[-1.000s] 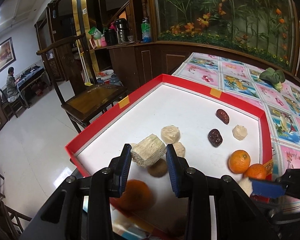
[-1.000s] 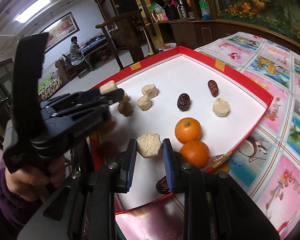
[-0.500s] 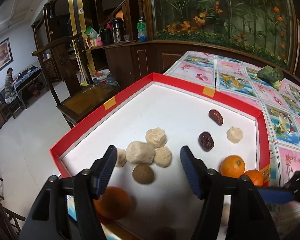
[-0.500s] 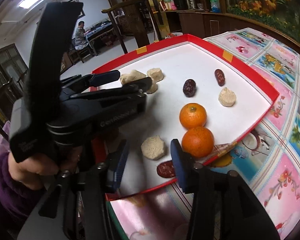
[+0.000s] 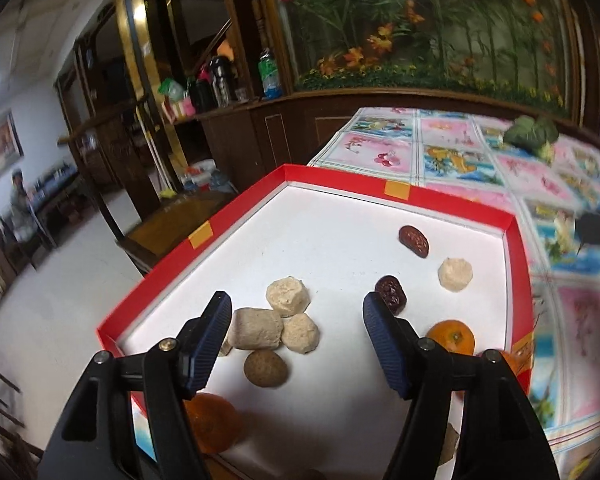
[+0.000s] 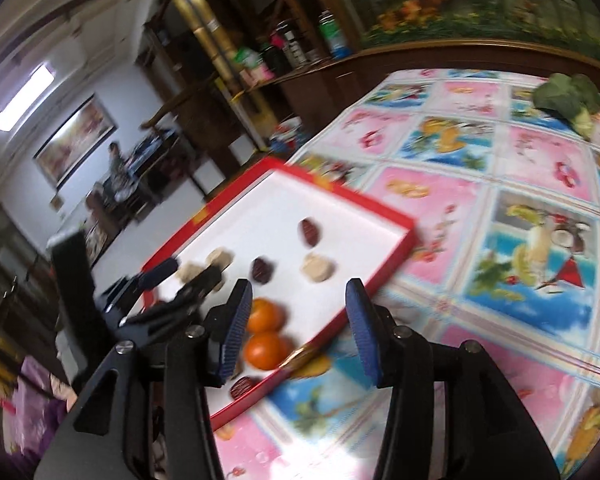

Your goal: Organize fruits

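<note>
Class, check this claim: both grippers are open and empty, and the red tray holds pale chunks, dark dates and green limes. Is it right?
One thing is wrong: the round fruits in the red tray are orange, not green limes, as the left wrist view shows. The left gripper and right gripper are open and empty; pale chunks and dark dates are there.

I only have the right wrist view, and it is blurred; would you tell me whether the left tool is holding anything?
Observer: No. The left tool is open, its jaws have just been opening, and the pale piece lies on the tray, free of the pads.
Operator: Thank you. Is anything lying by that piece?
Observer: A round brown fruit sits just in front of it.
Operator: Are there oranges I cannot see?
Observer: One more orange shows at the tray's near left corner, partly hidden behind the tool's finger.
</note>
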`<action>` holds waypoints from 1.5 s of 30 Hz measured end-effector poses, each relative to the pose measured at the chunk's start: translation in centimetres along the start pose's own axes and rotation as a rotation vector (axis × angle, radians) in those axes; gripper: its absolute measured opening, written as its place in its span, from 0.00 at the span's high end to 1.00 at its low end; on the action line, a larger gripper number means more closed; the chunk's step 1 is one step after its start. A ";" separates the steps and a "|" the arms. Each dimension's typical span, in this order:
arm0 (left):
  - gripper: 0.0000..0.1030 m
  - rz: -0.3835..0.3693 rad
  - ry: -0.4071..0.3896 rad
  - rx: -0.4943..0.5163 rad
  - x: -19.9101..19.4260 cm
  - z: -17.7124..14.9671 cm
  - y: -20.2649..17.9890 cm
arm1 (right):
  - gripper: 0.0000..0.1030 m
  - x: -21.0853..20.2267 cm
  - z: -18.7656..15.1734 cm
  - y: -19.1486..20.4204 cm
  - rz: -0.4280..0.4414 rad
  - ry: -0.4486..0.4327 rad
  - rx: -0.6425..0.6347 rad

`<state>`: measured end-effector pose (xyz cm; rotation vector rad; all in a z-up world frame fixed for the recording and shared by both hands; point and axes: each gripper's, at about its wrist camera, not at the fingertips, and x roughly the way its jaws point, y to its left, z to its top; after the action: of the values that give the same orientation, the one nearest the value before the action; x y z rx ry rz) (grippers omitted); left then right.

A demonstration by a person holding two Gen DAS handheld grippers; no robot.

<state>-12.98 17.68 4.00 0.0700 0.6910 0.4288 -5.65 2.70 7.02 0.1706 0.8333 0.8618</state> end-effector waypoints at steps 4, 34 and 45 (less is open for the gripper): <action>0.34 0.017 0.002 0.110 -0.5 -0.2 -2.7 | 0.51 -0.7 1.2 -1.6 -0.029 -0.038 0.053; 0.30 -0.093 0.051 -0.100 -3.8 -0.1 -8.0 | 0.51 -6.9 1.2 -6.4 -0.121 -0.139 0.094; 0.11 0.019 -0.076 -0.132 -7.6 1.5 -4.1 | 0.49 -6.7 -0.1 -2.0 -0.111 -0.156 -0.051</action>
<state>-15.74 11.02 8.90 -0.0316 0.5865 0.4861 -6.94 -3.50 9.91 0.1438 0.6681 0.7541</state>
